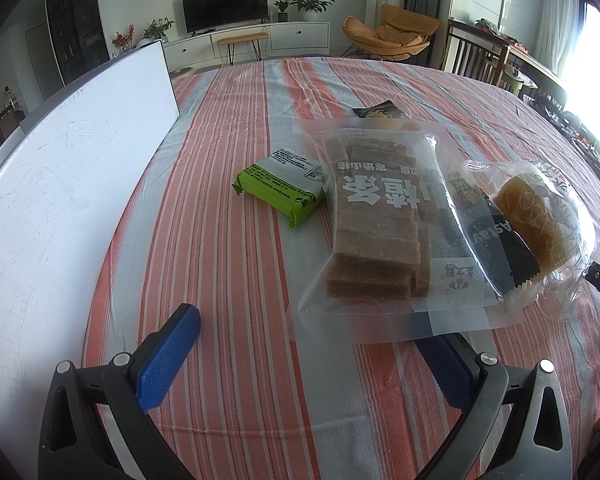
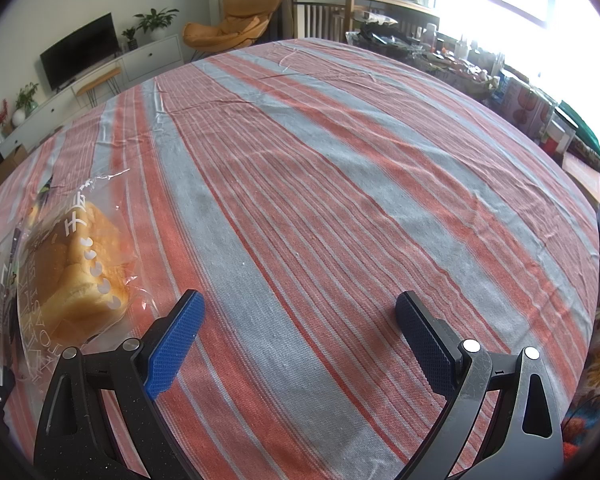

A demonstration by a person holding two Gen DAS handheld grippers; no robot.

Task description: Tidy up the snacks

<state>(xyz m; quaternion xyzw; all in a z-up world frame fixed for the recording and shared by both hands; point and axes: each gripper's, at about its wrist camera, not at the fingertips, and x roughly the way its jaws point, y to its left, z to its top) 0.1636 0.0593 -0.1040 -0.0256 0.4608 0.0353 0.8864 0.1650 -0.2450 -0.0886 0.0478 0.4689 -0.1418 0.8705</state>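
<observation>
Nothing looks sorted yet: the clear bag of brown hawthorn strips [image 1: 376, 220], green wrapped bar [image 1: 282, 186] and bagged golden bread [image 2: 76, 268] lie loose on the striped counter [image 2: 340, 180]; the left gripper [image 1: 304, 344] and right gripper [image 2: 300, 320] both gape, holding nothing.

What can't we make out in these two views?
- Dark snack packet, left wrist view: mostly covered by the clear hawthorn bag and bread bag.
- Small dark packet, left wrist view: far, print unreadable.
- Bread bag, right wrist view: cut off at left edge.

White "山楂条" upside down on the clear hawthorn-strip bag [image 1: 380, 216] (other print unreadable)
</observation>
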